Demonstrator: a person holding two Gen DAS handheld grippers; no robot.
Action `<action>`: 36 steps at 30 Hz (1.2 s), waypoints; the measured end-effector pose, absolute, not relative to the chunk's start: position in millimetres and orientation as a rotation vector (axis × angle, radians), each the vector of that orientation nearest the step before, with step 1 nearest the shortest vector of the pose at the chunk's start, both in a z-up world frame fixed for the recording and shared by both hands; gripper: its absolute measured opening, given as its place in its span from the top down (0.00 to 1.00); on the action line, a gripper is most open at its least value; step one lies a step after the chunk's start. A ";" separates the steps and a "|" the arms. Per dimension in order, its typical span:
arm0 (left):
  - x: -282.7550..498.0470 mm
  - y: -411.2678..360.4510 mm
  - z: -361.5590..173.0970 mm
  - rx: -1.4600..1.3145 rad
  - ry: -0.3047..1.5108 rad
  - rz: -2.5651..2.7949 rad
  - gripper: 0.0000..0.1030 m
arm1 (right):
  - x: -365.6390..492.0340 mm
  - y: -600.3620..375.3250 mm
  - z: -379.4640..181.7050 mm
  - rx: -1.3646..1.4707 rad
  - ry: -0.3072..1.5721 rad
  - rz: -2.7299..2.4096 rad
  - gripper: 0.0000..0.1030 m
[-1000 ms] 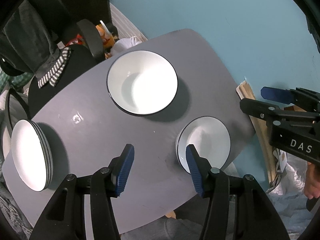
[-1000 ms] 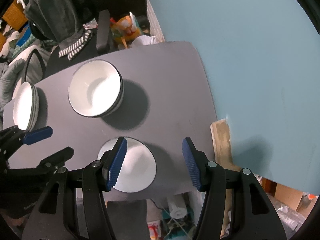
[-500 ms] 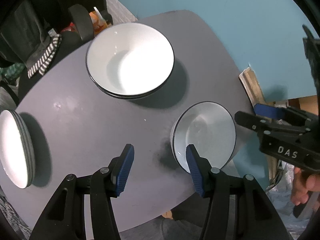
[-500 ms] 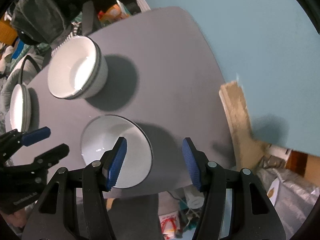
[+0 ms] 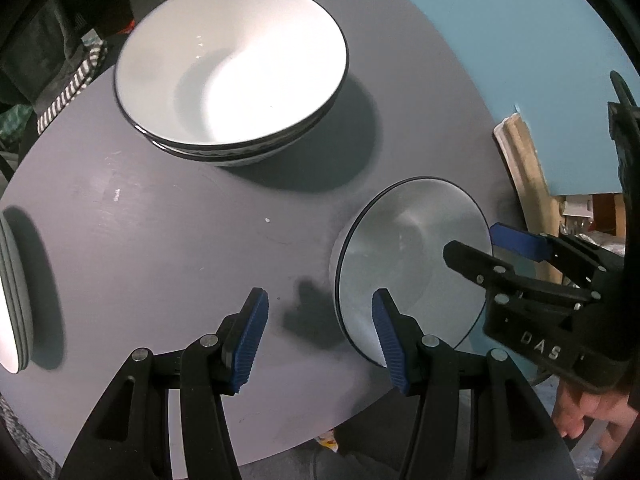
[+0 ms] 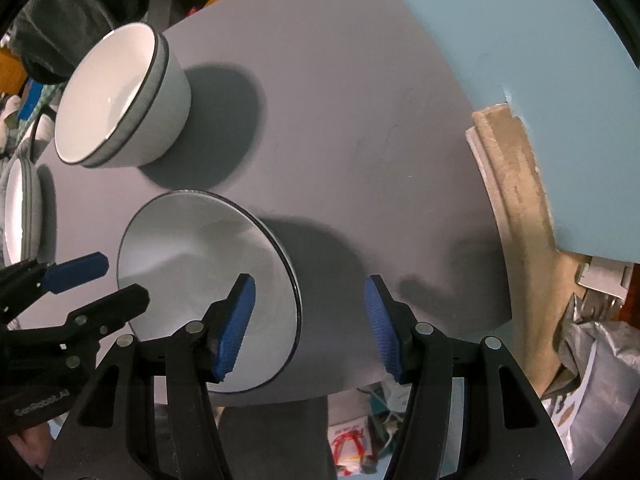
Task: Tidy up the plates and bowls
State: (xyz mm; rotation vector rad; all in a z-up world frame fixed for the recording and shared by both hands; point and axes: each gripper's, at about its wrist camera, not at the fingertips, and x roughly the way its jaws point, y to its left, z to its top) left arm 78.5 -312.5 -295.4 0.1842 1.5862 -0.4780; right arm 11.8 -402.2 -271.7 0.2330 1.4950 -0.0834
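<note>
A small white bowl with a dark rim [image 5: 408, 256] [image 6: 200, 272] sits near the front edge of the grey table [image 5: 160, 220] [image 6: 340, 120]. A stack of larger white bowls [image 5: 232, 68] [image 6: 116, 100] stands behind it. A stack of white plates [image 5: 12, 288] [image 6: 20, 208] lies at the far left. My left gripper [image 5: 320, 336] is open, straddling the small bowl's left rim. My right gripper [image 6: 308, 328] is open, straddling its right rim; it also shows in the left wrist view [image 5: 480, 248].
A blue wall [image 6: 480, 20] rises behind the table. A beige board [image 6: 516, 184] leans at the right. A chair with dark clothes [image 5: 60, 48] stands at the back left. Bags and clutter [image 6: 592, 360] lie on the floor at right.
Both grippers have moved down and closer to the table, closing in on the small bowl from either side. Both stay open. The bowls and plates have not moved.
</note>
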 end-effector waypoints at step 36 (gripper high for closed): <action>73.4 -329.0 -319.8 0.187 1.655 -0.468 0.81 | 32.7 -400.2 -287.9 0.280 1.546 -0.052 0.87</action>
